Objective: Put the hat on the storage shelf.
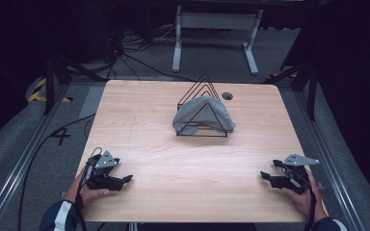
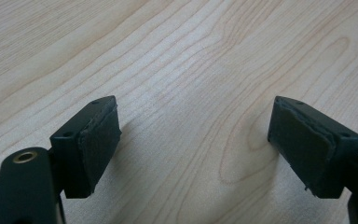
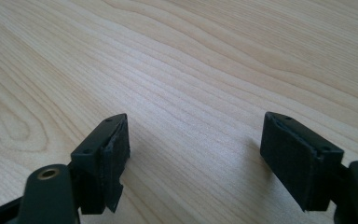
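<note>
The left gripper (image 1: 128, 179) rests near the table's (image 1: 173, 159) near-left edge and the right gripper (image 1: 265, 176) near its near-right edge, each with jaws wide apart over bare wood and nothing between them. A grey cloth (image 1: 203, 115) lies draped in a black wire rack (image 1: 202, 107) toward the far edge, right of centre, well apart from both. A broad stretch of open tabletop lies between grippers and rack.

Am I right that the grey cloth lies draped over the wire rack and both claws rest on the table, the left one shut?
Not quite: the left claw is open, its pads apart over bare table, as the left gripper view shows. The grey cloth does lie draped over the wire rack, and the right claw rests on the table too.
</note>
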The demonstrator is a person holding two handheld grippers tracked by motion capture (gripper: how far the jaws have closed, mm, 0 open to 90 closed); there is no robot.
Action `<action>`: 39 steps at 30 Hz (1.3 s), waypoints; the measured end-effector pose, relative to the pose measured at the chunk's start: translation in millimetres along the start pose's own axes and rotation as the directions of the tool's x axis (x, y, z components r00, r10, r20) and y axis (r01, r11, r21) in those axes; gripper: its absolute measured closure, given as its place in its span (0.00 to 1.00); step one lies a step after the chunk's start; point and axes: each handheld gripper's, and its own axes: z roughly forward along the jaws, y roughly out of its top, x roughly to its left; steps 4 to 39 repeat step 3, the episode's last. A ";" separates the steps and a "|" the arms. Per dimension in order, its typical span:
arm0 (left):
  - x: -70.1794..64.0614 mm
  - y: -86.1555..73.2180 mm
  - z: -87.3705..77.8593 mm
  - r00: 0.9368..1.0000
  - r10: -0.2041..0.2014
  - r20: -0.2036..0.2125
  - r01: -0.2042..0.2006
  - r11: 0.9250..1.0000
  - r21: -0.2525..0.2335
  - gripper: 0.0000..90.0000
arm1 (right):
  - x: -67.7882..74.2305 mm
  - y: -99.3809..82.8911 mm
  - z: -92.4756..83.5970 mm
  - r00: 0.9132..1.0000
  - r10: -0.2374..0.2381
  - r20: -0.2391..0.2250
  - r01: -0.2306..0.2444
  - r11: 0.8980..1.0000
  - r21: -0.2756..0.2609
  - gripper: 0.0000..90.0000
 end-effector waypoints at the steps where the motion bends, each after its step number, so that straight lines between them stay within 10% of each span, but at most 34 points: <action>1: -0.3 -0.1 -0.1 1.000 -0.004 0.000 0.004 1.000 0.002 0.19 | 0.0 0.0 0.0 1.000 0.000 0.000 0.000 1.000 0.000 0.27; 39: -0.3 0.0 -0.2 1.000 -0.005 -0.002 0.005 1.000 0.002 0.19 | 0.0 0.0 0.0 1.000 0.000 0.000 0.000 1.000 0.000 0.27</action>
